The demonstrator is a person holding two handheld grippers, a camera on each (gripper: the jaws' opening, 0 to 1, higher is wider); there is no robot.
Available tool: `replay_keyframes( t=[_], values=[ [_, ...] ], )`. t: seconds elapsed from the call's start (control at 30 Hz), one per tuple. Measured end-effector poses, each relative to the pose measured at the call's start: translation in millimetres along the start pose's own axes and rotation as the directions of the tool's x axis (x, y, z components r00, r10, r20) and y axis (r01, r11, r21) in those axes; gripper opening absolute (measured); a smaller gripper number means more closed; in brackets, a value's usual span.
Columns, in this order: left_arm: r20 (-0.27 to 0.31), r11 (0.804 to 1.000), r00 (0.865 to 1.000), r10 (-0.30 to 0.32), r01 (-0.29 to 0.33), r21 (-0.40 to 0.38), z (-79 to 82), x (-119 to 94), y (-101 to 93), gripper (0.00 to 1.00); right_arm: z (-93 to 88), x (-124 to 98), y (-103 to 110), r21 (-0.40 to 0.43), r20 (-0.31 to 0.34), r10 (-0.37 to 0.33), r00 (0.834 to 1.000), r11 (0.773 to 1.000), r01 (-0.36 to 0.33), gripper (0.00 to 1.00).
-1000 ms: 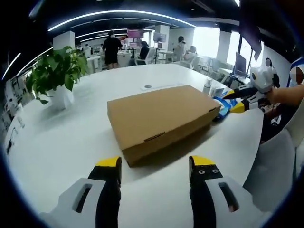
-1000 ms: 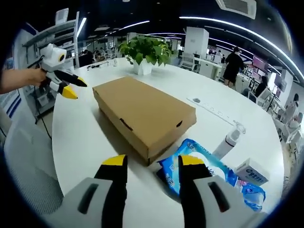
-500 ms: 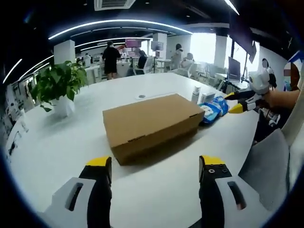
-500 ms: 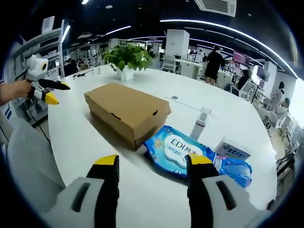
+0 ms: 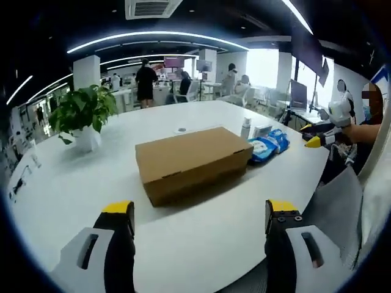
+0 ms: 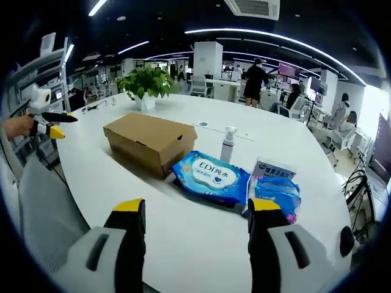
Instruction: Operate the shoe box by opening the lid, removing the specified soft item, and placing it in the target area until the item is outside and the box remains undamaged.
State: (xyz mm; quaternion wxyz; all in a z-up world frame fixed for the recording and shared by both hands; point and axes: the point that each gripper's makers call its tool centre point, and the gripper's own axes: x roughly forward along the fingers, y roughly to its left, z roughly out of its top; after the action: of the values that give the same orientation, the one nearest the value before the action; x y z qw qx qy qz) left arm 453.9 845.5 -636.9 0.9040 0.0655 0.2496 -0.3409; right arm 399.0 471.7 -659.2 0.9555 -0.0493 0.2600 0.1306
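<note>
Facing the box (image 5: 190, 160) at 12 o'clock on the table (image 5: 73, 195) — lid shut. Left gripper (image 5: 198, 210) and right gripper (image 6: 197, 207) agape, empty. Probably light, dentable cardboard — best lifted at the lid's front lip.

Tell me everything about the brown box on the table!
The shoe box is plain brown cardboard, long and low, with its lid shut and tab slots along the front edge. It lies flat on the white table, apart from both grippers. In the right gripper view the blue wipes pack lies right beside one end.
</note>
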Motion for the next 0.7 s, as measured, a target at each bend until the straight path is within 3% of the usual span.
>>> replay_keyframes(
  t=[0.27,0.5,0.7],
  values=[
    [0.025,1.0,1.0,0.014,-0.013,-0.007,-0.6,-14.5,-5.2,1.0,-7.3,-25.7,-1.3,0.0,0.006,-0.025,1.0,1.0,0.025,0.71],
    [0.02,1.0,1.0,0.004,-0.004,0.004,-2.6,-20.5,-17.5,1.0,-12.3,-42.2,2.0,-0.001,0.014,-0.038,0.999,0.999,0.038,0.81],
    [0.05,1.0,0.999,-0.008,0.008,-0.006,4.8,-25.2,-25.8,1.0,-11.5,-52.9,5.6,0.011,0.029,-0.035,0.999,0.999,0.035,0.89]
  ],
)
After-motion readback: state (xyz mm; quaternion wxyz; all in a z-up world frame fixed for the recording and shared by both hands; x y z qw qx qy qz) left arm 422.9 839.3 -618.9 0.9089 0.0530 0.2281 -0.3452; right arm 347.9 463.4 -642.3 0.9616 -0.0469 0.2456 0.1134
